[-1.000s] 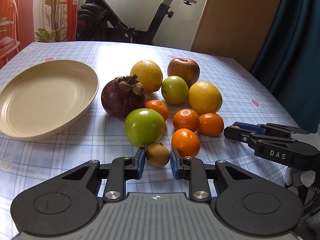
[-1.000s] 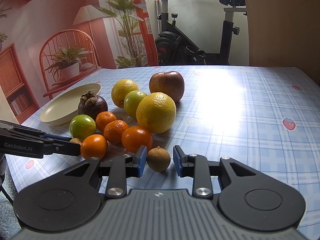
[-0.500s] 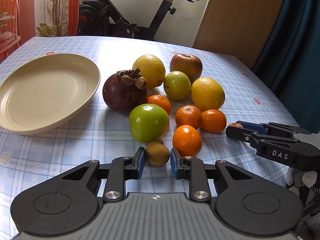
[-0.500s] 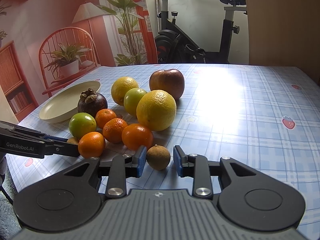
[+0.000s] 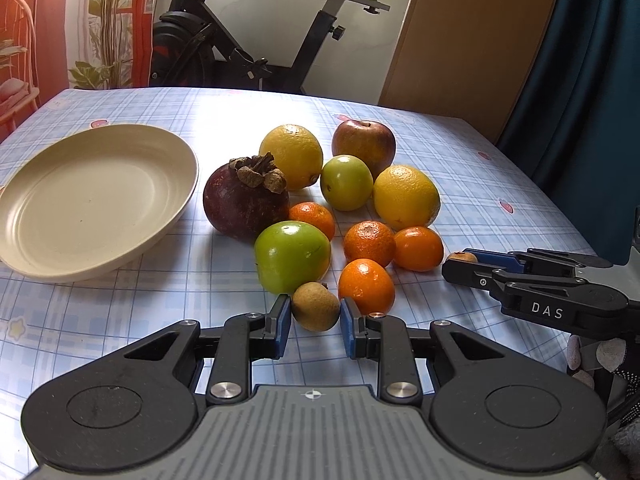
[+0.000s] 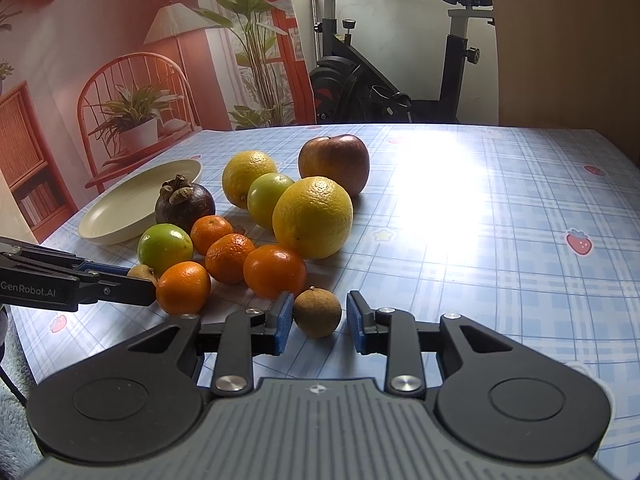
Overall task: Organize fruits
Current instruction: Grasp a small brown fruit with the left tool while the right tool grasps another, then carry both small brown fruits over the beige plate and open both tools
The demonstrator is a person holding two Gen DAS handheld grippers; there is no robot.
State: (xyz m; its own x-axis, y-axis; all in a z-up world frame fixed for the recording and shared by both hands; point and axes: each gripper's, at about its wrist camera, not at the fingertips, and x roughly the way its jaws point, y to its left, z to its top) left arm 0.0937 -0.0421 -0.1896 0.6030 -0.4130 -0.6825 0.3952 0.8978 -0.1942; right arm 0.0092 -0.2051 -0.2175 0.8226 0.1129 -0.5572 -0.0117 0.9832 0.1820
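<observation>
My left gripper [image 5: 314, 307] is shut on a small brown longan [image 5: 315, 306] at the near edge of the fruit pile. My right gripper [image 6: 318, 311] is shut on a second longan [image 6: 317, 311], and in the left wrist view it shows at the right [image 5: 460, 258]. Behind them lie a mangosteen [image 5: 246, 204], a green apple [image 5: 292, 256], a red apple [image 5: 363, 146], two yellow oranges [image 5: 406, 196] and several tangerines [image 5: 366, 286]. A cream plate [image 5: 48, 264] sits left of the pile.
The table has a blue checked cloth [image 6: 480, 240], with open cloth to the right of the fruit. An exercise bike [image 6: 360, 80] stands beyond the far edge. A chair with a potted plant [image 6: 132, 120] is at the far left, and a dark curtain [image 5: 580, 80] at the right.
</observation>
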